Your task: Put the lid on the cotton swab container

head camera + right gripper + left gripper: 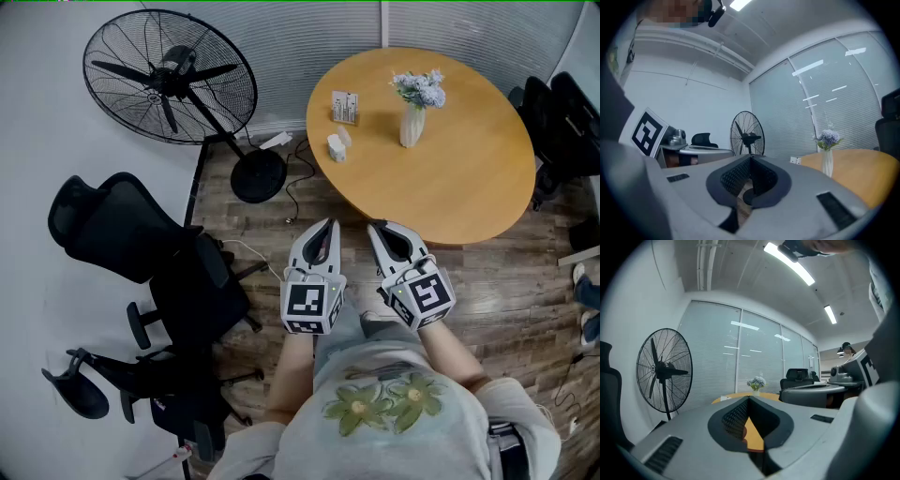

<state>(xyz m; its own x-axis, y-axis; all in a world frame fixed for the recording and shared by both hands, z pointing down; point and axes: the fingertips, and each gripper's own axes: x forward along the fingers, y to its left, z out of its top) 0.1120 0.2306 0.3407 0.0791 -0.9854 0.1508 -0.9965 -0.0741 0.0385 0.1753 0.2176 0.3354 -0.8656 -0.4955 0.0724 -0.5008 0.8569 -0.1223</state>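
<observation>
On the round wooden table (469,178) stands the cotton swab container (345,107), a small clear box with swabs upright in it. Just in front of it, near the table's edge, lies a small pale piece (337,146) that looks like the lid. My left gripper (330,224) and right gripper (378,228) hang side by side over the floor, short of the table's near edge, pointing towards it. Both are shut with nothing between the jaws. In the left gripper view the left gripper (749,399) shows tips together; the right gripper (751,159) looks the same in its own view.
A white vase of pale flowers (413,111) stands mid-table, right of the container. A large black floor fan (171,77) is at the left, its base (257,175) and cable near the table. Black office chairs (141,234) crowd the left; another chair (562,122) is at the far right.
</observation>
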